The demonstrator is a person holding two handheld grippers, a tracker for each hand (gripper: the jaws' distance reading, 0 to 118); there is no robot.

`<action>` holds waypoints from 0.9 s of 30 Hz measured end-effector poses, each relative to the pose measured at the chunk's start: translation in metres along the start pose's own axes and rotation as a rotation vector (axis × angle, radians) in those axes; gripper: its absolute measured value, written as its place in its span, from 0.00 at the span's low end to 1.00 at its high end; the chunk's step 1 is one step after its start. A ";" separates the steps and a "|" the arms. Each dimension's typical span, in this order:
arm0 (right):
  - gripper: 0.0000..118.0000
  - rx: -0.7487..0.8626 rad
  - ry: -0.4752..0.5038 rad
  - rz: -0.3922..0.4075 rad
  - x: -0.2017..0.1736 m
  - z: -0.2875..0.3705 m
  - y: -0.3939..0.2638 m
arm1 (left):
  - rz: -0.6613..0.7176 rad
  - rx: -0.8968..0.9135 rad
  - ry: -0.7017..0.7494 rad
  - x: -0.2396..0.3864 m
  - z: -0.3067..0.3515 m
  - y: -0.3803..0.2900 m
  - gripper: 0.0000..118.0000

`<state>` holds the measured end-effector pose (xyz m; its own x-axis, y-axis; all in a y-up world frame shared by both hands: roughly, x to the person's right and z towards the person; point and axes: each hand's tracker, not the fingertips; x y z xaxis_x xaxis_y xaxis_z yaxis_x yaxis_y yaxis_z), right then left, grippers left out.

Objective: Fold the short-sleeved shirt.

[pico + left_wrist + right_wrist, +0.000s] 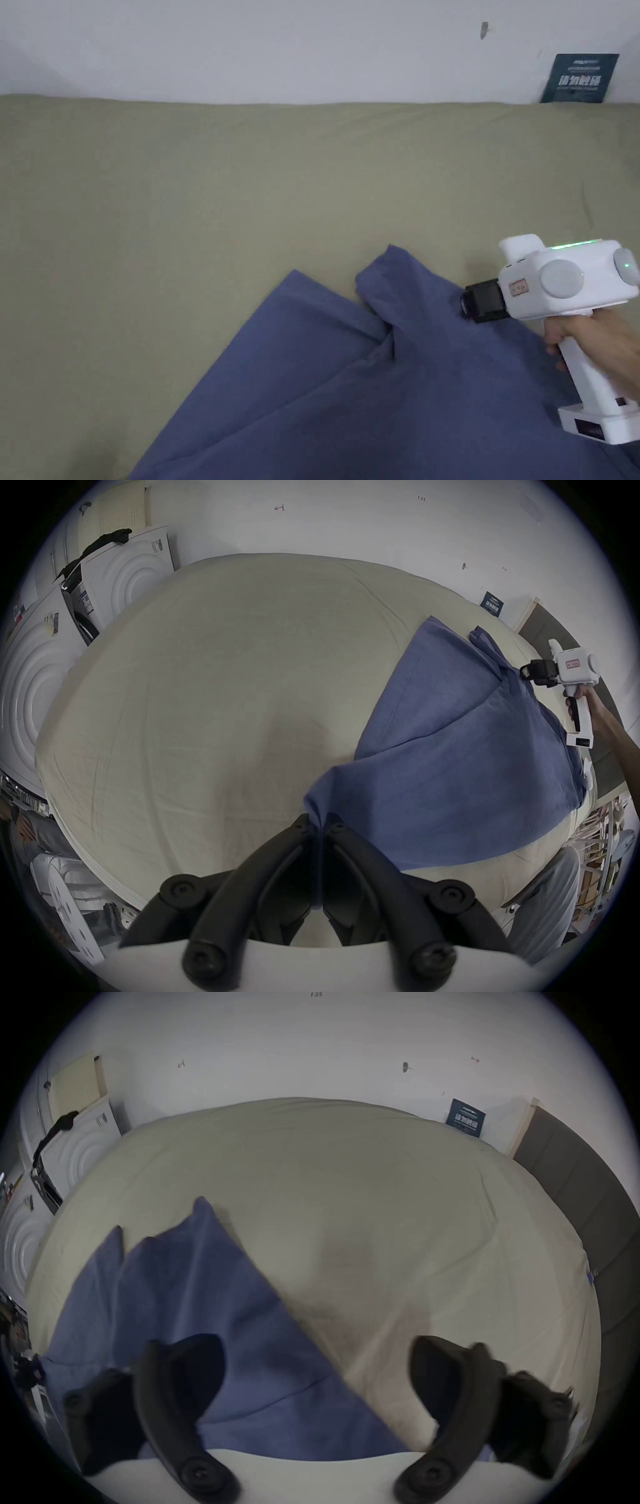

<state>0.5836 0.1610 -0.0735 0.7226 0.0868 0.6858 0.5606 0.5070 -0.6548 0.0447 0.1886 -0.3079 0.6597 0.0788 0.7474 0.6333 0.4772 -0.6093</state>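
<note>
A blue short-sleeved shirt lies on the olive-green sheet, one sleeve pointing toward the wall. In the left gripper view my left gripper is shut on a corner of the shirt, and the cloth stretches away from its jaws. My right gripper, white-bodied and held by a hand, hovers over the shirt's upper edge near the sleeve. In the right gripper view its jaws stand wide apart with nothing between them, above the shirt's slanted edge.
The bed reaches a white wall at the back, where a dark sign leans. White foam packing pieces stand beyond the bed's left side. A grey headboard panel borders the right. Bare sheet lies left of and beyond the shirt.
</note>
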 end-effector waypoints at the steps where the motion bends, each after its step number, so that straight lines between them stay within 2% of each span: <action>1: 0.87 -0.033 0.000 0.019 -0.004 0.004 -0.005 | 0.001 -0.002 -0.001 0.000 -0.001 0.000 0.03; 2: 0.87 -0.074 -0.018 0.044 -0.006 0.004 -0.009 | 0.000 -0.004 0.000 0.001 -0.002 0.001 0.03; 4: 0.86 -0.038 -0.004 -0.016 -0.007 0.011 -0.011 | -0.009 -0.010 0.004 0.003 -0.004 0.003 0.03; 6: 0.85 -0.046 -0.018 0.007 -0.009 0.007 -0.007 | -0.019 -0.013 0.013 0.007 -0.004 0.004 0.03; 8: 0.68 -0.039 0.005 0.033 -0.015 0.019 -0.005 | -0.047 -0.011 0.032 0.010 -0.004 0.004 0.03; 9: 0.51 -0.027 0.014 0.047 -0.019 0.025 -0.005 | -0.056 -0.007 0.044 0.013 -0.003 0.003 0.03; 10: 0.01 -0.019 0.014 0.058 -0.021 0.029 -0.005 | -0.069 -0.005 0.053 0.015 -0.003 0.002 0.03; 11: 0.02 0.025 0.027 0.060 -0.022 0.033 -0.006 | -0.074 -0.004 0.060 0.017 -0.003 0.002 0.03; 13: 0.02 -0.011 0.032 0.052 -0.021 0.051 -0.008 | -0.081 -0.001 0.069 0.014 -0.006 0.001 0.03; 14: 0.02 0.033 0.017 0.067 -0.027 0.067 -0.013 | -0.078 0.000 0.070 0.014 -0.006 0.001 0.03; 18: 0.02 0.149 0.024 0.048 -0.014 0.136 -0.017 | -0.041 0.059 0.070 0.006 0.003 0.002 0.03; 22: 0.02 0.290 0.039 0.048 -0.001 0.227 -0.015 | 0.037 0.170 -0.011 0.003 0.043 0.024 0.03; 27: 0.02 0.498 -0.011 0.028 0.006 0.351 -0.017 | 0.040 0.305 -0.071 0.008 0.095 0.081 0.03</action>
<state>0.4365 0.4542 0.0536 0.7289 0.1135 0.6751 0.2780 0.8521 -0.4434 0.0626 0.3115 -0.3266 0.6453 0.1586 0.7473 0.4493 0.7124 -0.5392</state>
